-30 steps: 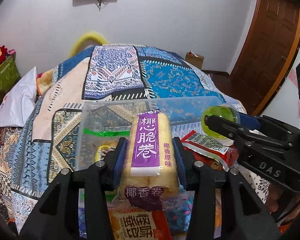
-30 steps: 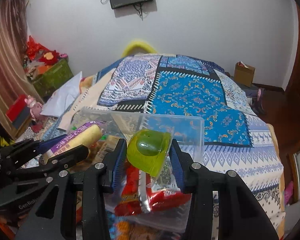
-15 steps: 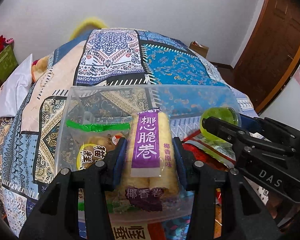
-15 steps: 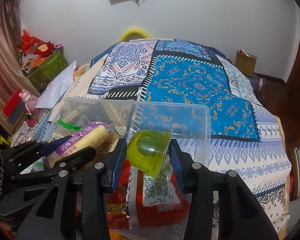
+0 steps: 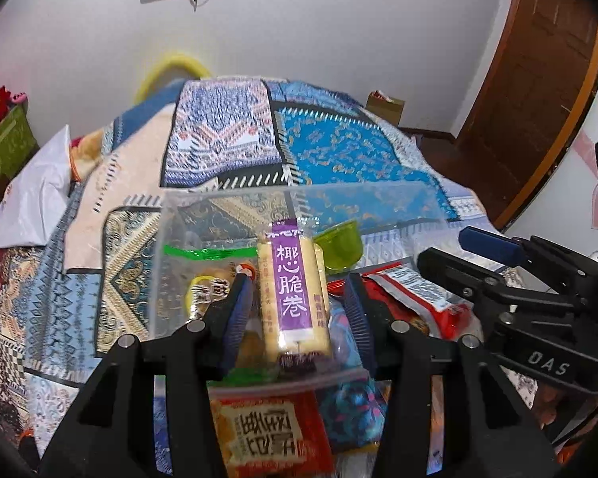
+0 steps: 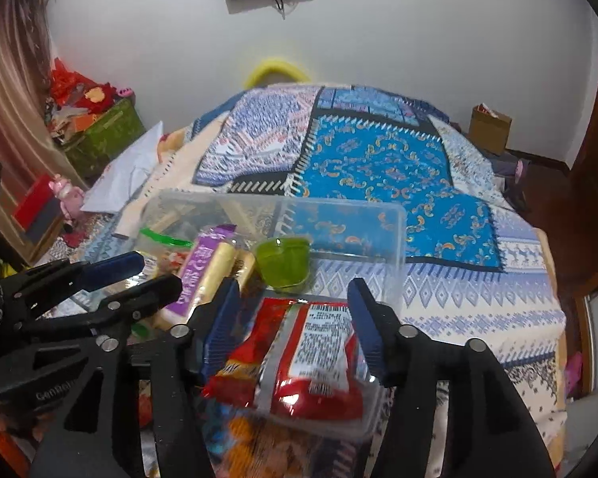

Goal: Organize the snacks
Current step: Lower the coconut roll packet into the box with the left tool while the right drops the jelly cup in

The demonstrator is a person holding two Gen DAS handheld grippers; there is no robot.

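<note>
Everything here is placed against the clear plastic container (image 5: 382,199), which sits on the patchwork-quilted bed (image 5: 339,147).

At the container's left end lies a clear bag with a green strip (image 5: 203,255). Just right of it, in the container's middle, the coconut roll pack (image 5: 293,298) with its purple label lies lengthwise. The left gripper (image 5: 299,310) straddles that pack with its jaws spread wider than the pack, a gap showing on either side, so it grips nothing. Outside the container's near wall, beneath the left gripper, an orange-red snack packet (image 5: 267,434) lies on the bed.

Right of the roll pack, toward the container's far wall, the green jelly cup (image 6: 285,265) rests on its own. In the container's near right part lies a red snack packet (image 6: 299,362). The right gripper (image 6: 295,318) is over that packet, jaws wide apart and holding nothing, the jelly cup just beyond its tips.
</note>
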